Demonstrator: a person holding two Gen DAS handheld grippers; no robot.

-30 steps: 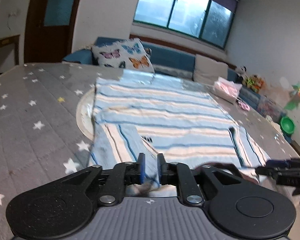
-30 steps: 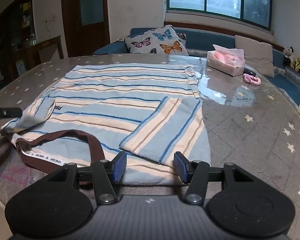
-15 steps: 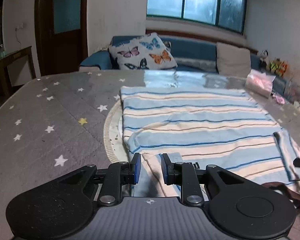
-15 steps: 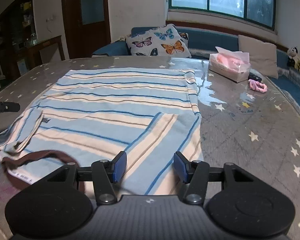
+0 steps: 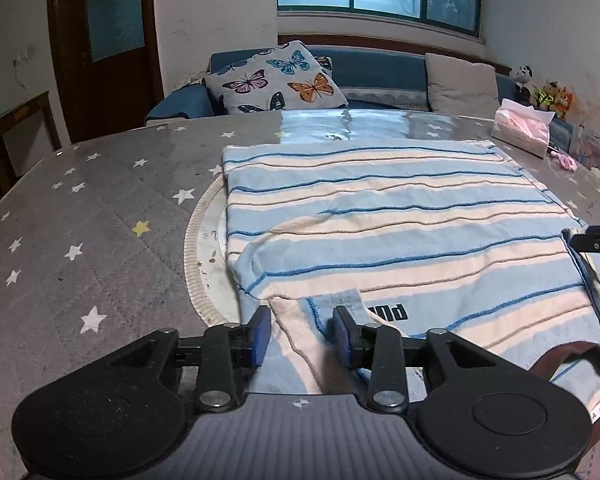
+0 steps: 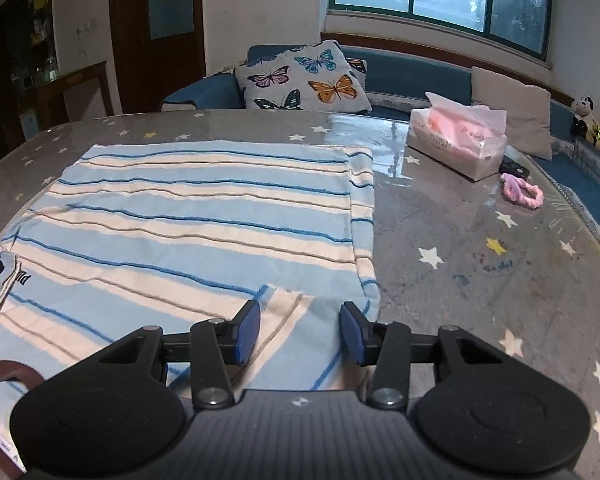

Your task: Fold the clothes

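The striped shirt [image 5: 380, 224] lies flat on the table [image 5: 100, 216], its near edge hidden behind both grippers. The left gripper [image 5: 302, 334] is opening over a folded sleeve, pads clear. The right gripper [image 6: 300, 334] is closing around the other sleeve, not yet pinching.

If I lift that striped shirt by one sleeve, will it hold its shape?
Probably not. The shirt lies limp with soft wrinkles, so it likely droops and unfolds. Its folded sleeve looks thin, likely light. On the glossy table it may slide.

Light-blue and cream striped shirt [image 5: 380, 216] with brown collar [image 5: 572, 354], grey star-print tablecloth [image 5: 100, 208], butterfly-print cushion [image 5: 276, 78]
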